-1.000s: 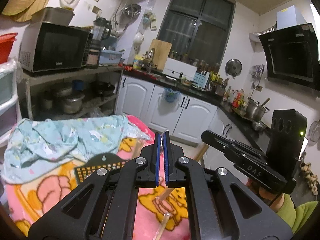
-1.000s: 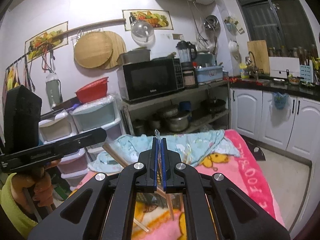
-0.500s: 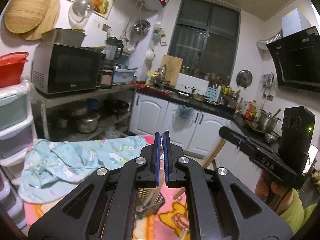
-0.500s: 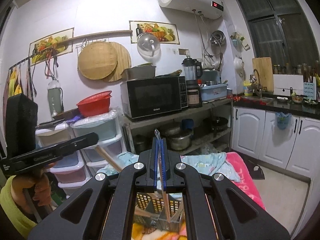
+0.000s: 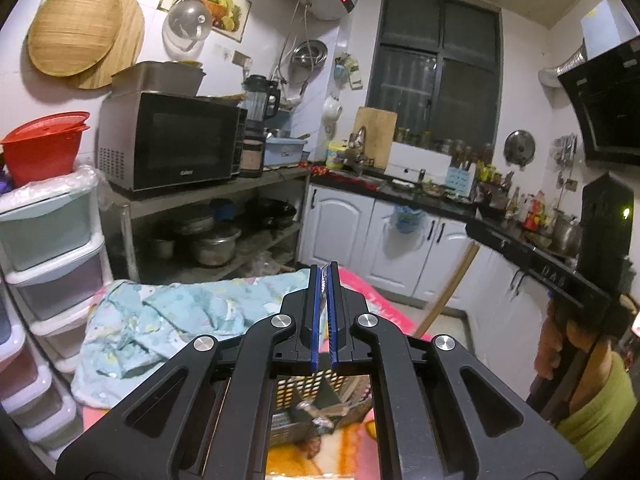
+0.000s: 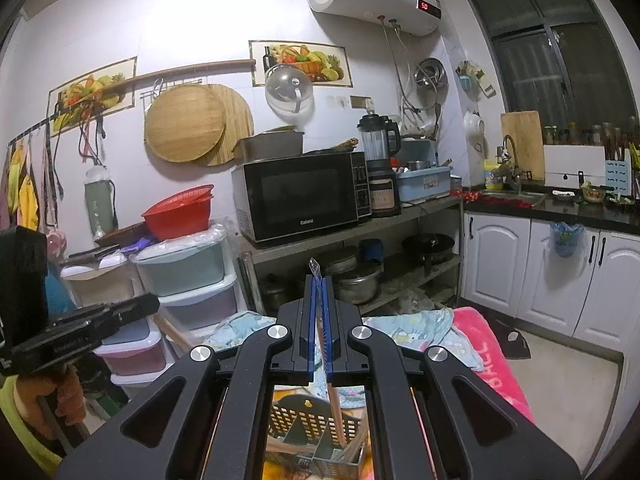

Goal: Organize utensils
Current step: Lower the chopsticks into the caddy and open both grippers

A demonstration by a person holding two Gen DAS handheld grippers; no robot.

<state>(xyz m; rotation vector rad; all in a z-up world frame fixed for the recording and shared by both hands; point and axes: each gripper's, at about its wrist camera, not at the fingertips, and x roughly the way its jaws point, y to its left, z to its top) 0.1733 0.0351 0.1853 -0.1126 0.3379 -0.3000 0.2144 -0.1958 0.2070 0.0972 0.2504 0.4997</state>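
Observation:
A black perforated utensil basket (image 6: 316, 426) with compartments sits on a pink cartoon blanket below both grippers; it also shows in the left wrist view (image 5: 304, 400). My right gripper (image 6: 318, 292) is shut on a plastic-wrapped wooden chopstick (image 6: 336, 412) whose lower end reaches down into the basket. My left gripper (image 5: 324, 280) is shut on a similar wrapped utensil; a wooden stick (image 5: 450, 288) hangs under it as seen from the side, and in the right wrist view a stick (image 6: 172, 332) slants below the left gripper body (image 6: 76, 336).
A light blue cloth (image 5: 160, 320) lies bunched on the blanket behind the basket. Plastic drawers (image 6: 188, 280) stand at the left, a metal shelf with a microwave (image 6: 300, 196) and pots behind, white cabinets (image 6: 560, 280) at the right.
Both grippers have risen and tilted up; the basket has moved from ahead of them to directly beneath. The right chopstick's end now stands inside the basket.

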